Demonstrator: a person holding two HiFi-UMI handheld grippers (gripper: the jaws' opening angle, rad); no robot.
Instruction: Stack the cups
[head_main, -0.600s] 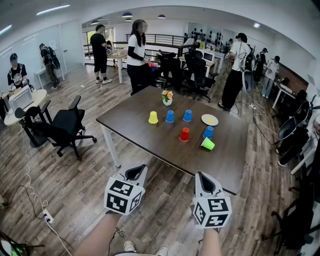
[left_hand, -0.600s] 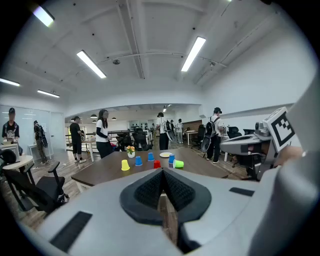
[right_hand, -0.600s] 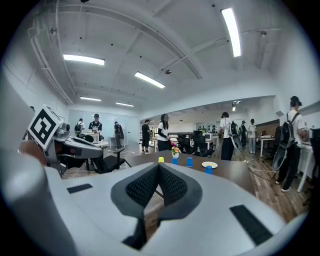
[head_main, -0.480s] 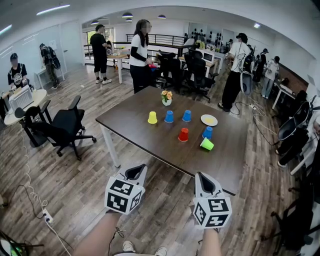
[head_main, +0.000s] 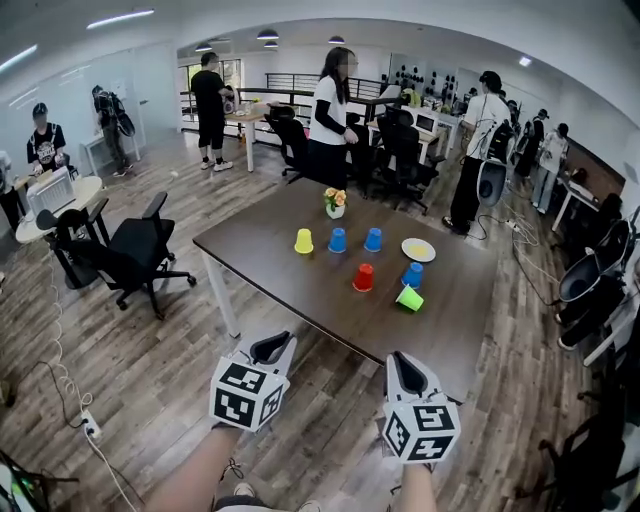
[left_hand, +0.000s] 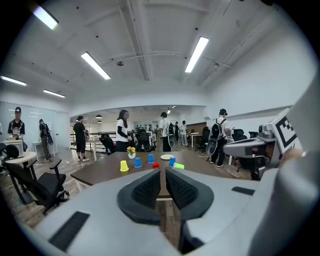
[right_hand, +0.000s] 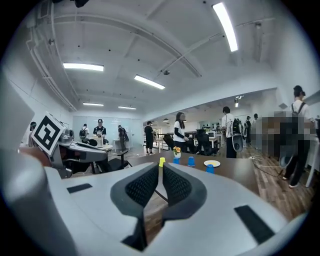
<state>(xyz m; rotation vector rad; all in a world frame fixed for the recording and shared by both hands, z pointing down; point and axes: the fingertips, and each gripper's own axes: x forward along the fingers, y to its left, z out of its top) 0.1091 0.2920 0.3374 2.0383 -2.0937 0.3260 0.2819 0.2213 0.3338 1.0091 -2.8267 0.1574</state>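
At bottom of head view, both grippers are held side by side over the floor (head_main: 330, 435), short of the table (head_main: 255, 255) and pointed toward it. Left gripper (head_main: 272, 347): jaws are seen all but together, with only a thin slit left and nothing between. Right gripper (head_main: 405, 368): jaws are closed, nothing gripped.

No cup is touched. All six are on the table, well apart from both grippers, none stacked. Nearest, the green cup (head_main: 409, 298) is laid on its side. Just behind it the front blue cup (head_main: 412, 275) is set upside down, with the red cup (head_main: 364, 278) upside down to its left. Further back, three upside-down cups are lined up left to right: yellow cup (head_main: 304, 241), mid blue cup (head_main: 338, 240), right blue cup (head_main: 373, 239). A plate (head_main: 418, 249) is placed right of that row. A flower pot (head_main: 335, 199) is set near the far edge, behind the row. An office chair (head_main: 135, 250) is parked left of the table. Beyond, several persons are seen standing among desks.
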